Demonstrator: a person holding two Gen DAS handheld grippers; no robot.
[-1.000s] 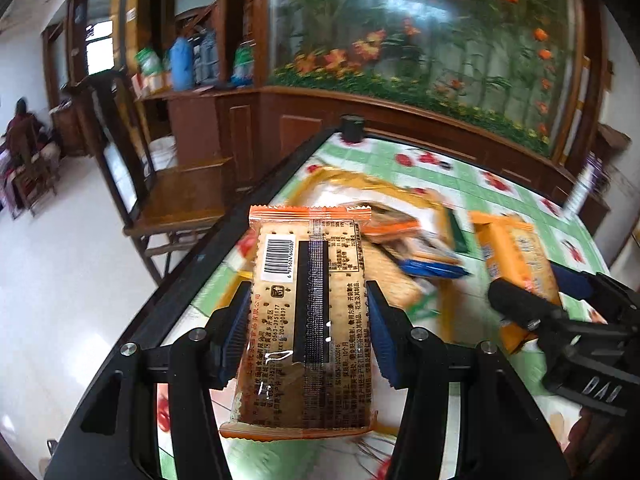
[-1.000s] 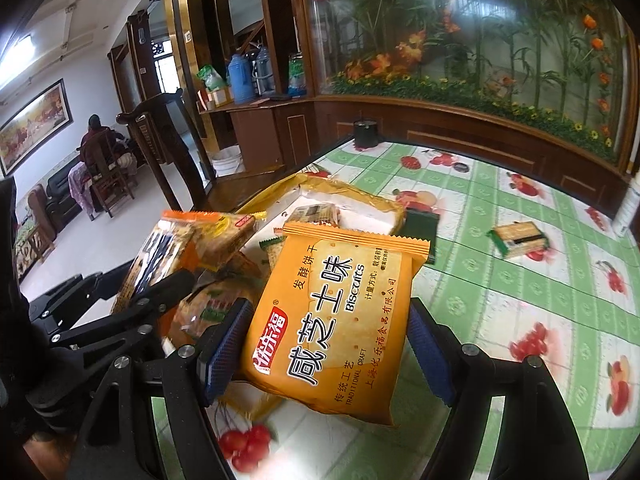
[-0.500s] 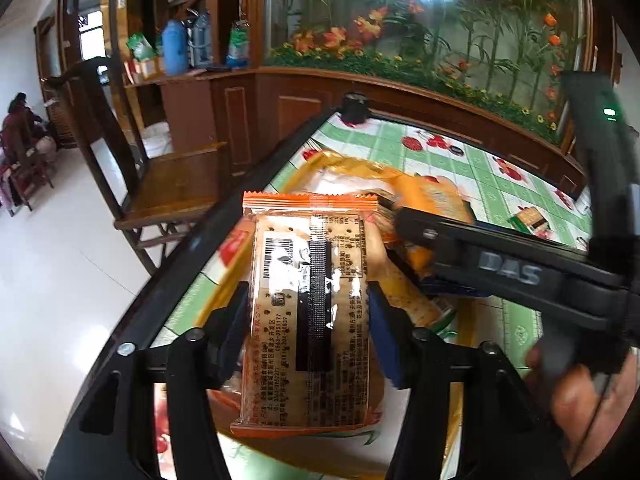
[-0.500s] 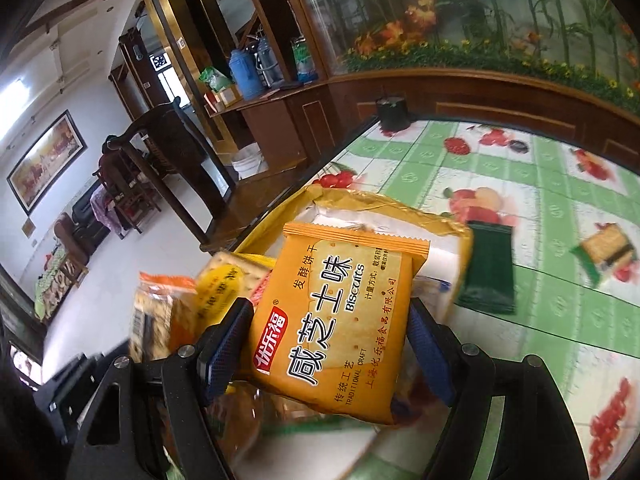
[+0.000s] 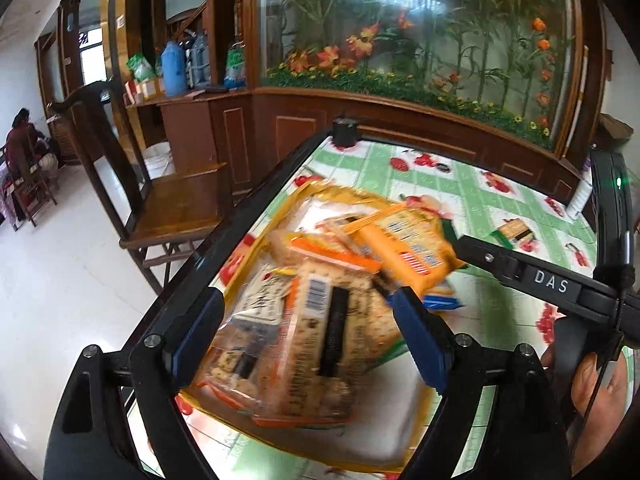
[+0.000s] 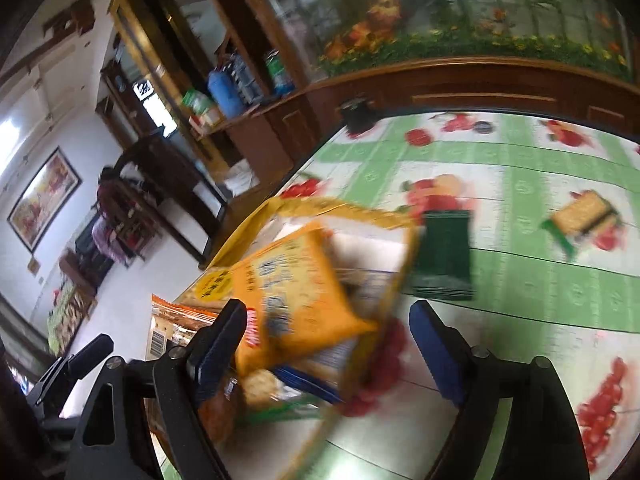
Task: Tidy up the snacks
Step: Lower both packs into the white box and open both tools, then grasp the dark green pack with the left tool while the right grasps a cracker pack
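A yellow-rimmed tray point(image 5: 256, 248) holds several biscuit packs at the table's left edge. My left gripper point(image 5: 308, 344) is open above it; the clear orange-trimmed cracker pack point(image 5: 328, 340) lies in the tray between the jaws, blurred. My right gripper point(image 6: 328, 344) is open over the tray point(image 6: 384, 220); the yellow biscuit pack point(image 6: 296, 284) lies tilted on the pile below it, and also shows in the left wrist view point(image 5: 408, 248). The right gripper's body point(image 5: 552, 284) crosses the left wrist view.
A dark green packet point(image 6: 444, 256) lies right of the tray. A green-trimmed cracker pack point(image 6: 580, 216) lies farther right on the fruit-print tablecloth point(image 6: 540, 288). A black cup point(image 5: 346, 132) stands at the far corner. A wooden chair point(image 5: 160, 200) stands beside the table.
Both grippers opened and let go of their packs, which dropped onto the pile in the tray. The right gripper tilted and moved over the tray.
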